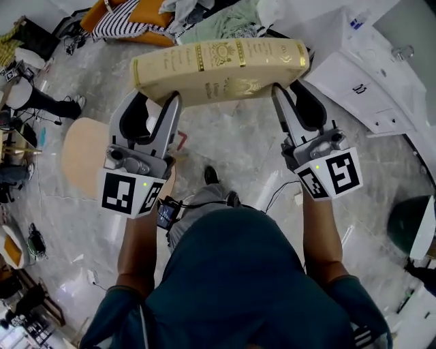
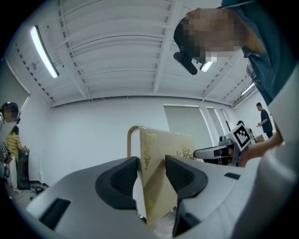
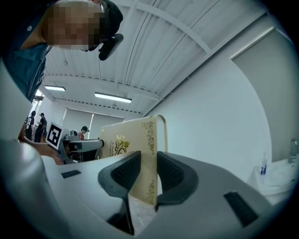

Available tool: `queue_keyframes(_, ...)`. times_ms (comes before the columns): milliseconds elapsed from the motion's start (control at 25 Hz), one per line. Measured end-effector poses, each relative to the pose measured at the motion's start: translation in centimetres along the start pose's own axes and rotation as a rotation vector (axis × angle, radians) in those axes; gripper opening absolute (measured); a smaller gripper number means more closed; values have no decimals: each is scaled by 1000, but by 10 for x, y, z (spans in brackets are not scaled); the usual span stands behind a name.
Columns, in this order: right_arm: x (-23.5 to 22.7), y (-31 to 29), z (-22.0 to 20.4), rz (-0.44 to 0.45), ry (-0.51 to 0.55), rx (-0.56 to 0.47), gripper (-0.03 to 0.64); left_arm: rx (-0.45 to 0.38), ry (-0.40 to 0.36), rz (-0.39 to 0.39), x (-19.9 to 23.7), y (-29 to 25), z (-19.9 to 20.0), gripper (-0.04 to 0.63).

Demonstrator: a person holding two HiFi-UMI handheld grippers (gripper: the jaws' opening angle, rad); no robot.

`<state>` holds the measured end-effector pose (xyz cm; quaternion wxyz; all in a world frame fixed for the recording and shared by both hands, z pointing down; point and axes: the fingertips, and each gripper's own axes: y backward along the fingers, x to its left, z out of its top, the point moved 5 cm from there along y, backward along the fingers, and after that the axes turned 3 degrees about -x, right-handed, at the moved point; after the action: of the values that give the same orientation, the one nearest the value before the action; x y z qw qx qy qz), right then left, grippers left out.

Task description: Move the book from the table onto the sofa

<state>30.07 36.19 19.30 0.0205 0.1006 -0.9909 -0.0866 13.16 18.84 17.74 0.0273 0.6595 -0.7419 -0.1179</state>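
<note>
A thick cream book with gold ornaments hangs in the air in front of me, spine up, held level between both grippers. My left gripper is shut on its left end, and the cover stands clamped between the dark pads. My right gripper is shut on the right end of the book. Ahead, at the top of the head view, is an orange sofa piled with clothes.
A round wooden table stands low at my left. White cabinets with a sink fill the right. A person's shoe and leg show at far left; clutter lines the left edge. Marble floor lies below the book.
</note>
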Motion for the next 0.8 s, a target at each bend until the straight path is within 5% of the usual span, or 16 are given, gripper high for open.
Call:
queue_keyframes(360,-61,-107,-33,-101,-10,53,118,31,47,-89,96,-105,-48,178)
queue_keyframes(800,-63,-110,-35,-138,29,47,118,4,57,-127,102,-115,-60,178)
